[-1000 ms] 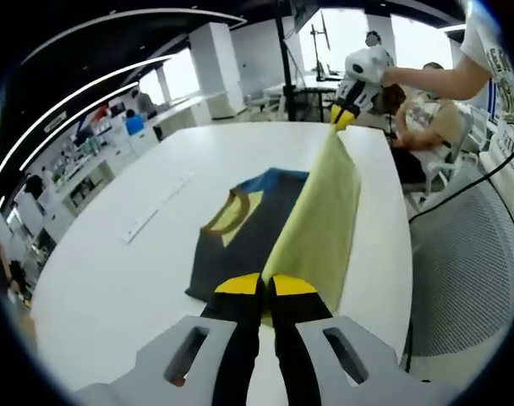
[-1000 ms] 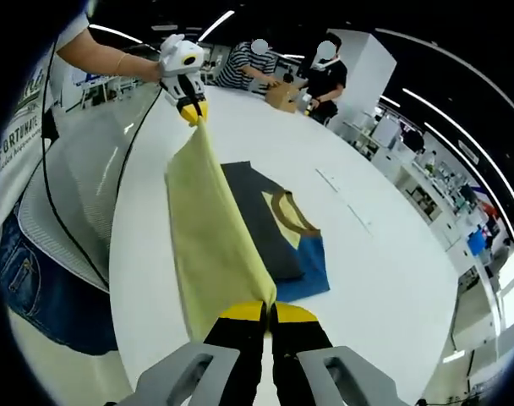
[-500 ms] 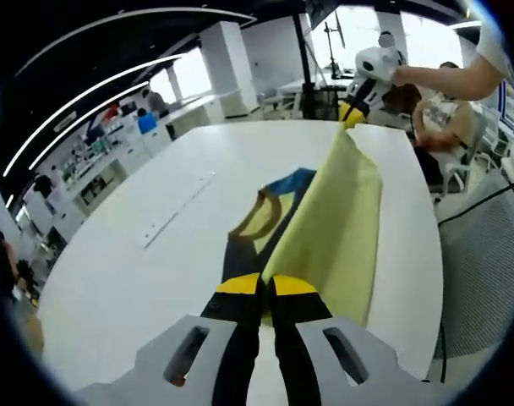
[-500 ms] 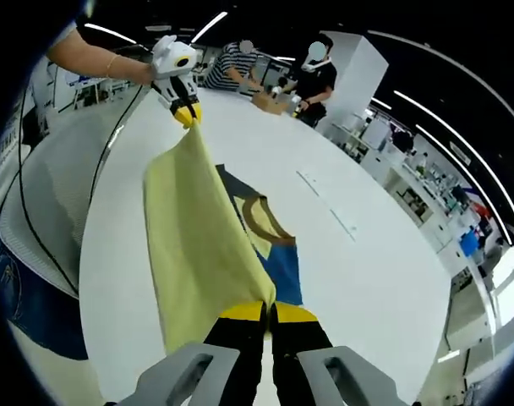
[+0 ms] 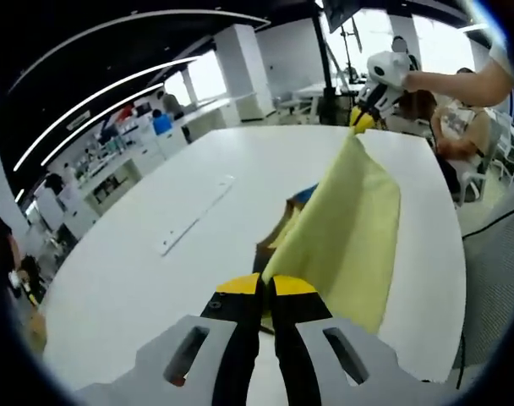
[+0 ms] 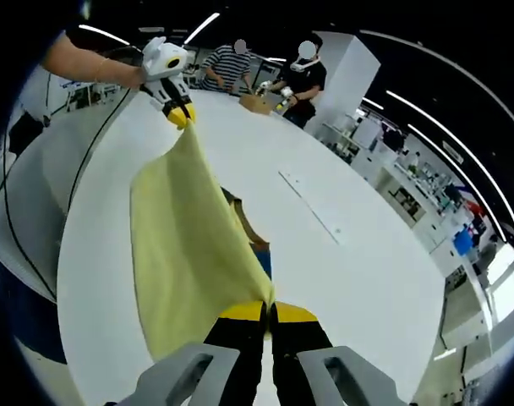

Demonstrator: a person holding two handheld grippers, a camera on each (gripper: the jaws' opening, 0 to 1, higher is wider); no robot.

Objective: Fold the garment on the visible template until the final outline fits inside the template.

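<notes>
A garment with a pale yellow side hangs stretched in the air between both grippers above a white table. My left gripper is shut on one corner of it. My right gripper is shut on the other corner. In the left gripper view the right gripper holds the far corner; in the right gripper view the left gripper does the same. Dark, tan and blue parts of the garment peek out from under the lifted yellow cloth, lying on the table.
A long white strip lies flat on the table beyond the garment. Two people stand at the table's far end by a brown box. A seated person is past the table edge. Desks and shelves line the room's side.
Both grippers have carried the yellow cloth across the garment, so it now covers most of the dark and blue parts seen earlier. Both stay shut on their corners.
</notes>
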